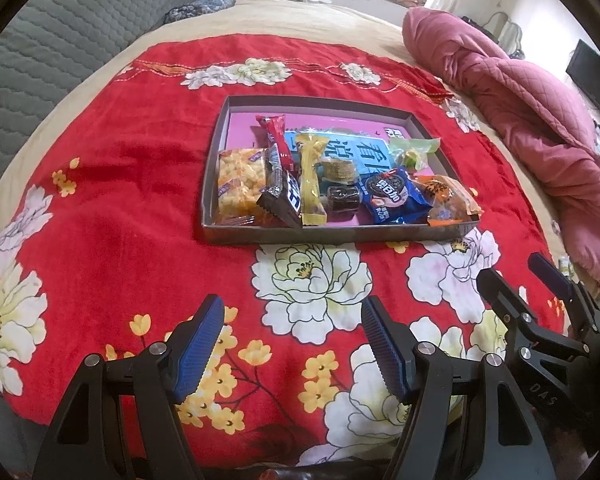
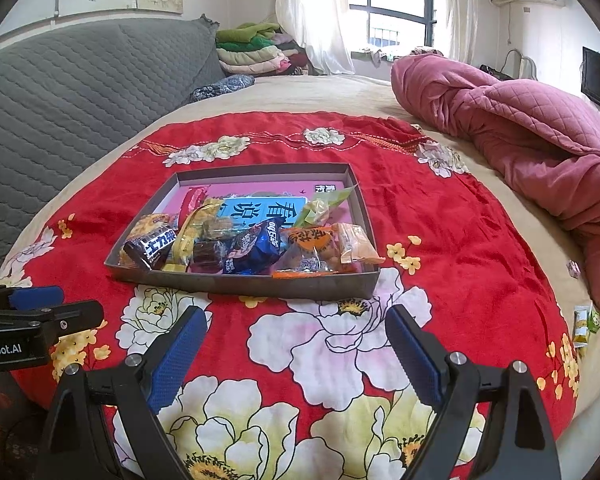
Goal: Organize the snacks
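Snacks [image 1: 332, 180] overlap in tray [image 1: 236, 236], labels unreadable | both hand-held grippers [image 1: 292, 344] [image 2: 296, 356] open, empty

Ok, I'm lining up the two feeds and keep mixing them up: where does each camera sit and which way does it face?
Left wrist: on the left gripper, low over the red floral blanket, facing the snack tray; the right gripper shows at right.
Right wrist: on the right gripper, facing the same tray; the left gripper shows at left.
Shared: tray, blanket, pink quilt, window.

A home bedroom: a bed [image 2: 320, 92] with a red floral blanket [image 2: 460, 240], a pink quilt [image 2: 520, 120], folded bedding [image 2: 252, 52], a curtained window [image 2: 392, 4].
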A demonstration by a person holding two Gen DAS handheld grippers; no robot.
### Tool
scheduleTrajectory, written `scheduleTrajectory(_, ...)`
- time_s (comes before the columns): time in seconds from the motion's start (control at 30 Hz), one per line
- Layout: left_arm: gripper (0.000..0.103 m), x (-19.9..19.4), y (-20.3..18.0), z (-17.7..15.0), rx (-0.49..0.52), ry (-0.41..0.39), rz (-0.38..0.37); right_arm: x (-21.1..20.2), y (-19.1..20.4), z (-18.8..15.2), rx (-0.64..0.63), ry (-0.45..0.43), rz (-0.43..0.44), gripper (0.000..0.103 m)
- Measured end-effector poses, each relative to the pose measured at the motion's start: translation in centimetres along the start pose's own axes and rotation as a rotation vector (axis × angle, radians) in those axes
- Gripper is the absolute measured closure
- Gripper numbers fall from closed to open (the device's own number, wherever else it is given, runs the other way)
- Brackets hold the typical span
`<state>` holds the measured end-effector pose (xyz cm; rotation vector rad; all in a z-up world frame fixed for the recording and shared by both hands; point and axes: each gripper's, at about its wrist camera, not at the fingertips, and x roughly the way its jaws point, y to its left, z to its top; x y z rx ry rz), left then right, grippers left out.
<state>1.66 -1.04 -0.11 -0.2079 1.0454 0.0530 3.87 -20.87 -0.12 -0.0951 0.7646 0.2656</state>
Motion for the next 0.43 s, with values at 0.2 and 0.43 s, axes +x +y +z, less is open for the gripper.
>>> scheduleTrajectory(0.2,0.030,1.2,0.9,0.0,-0.043,0.014,-0.011,0.6,-0.4,-0.3,0.022,0.017,0.001,0.012)
scheduleTrajectory(0.43,0.030,2.3,2.8,0.6,-0.094,-0.010,0.017,1.3,-1.3,-0.4,0.057,0.023,0.007,0.012)
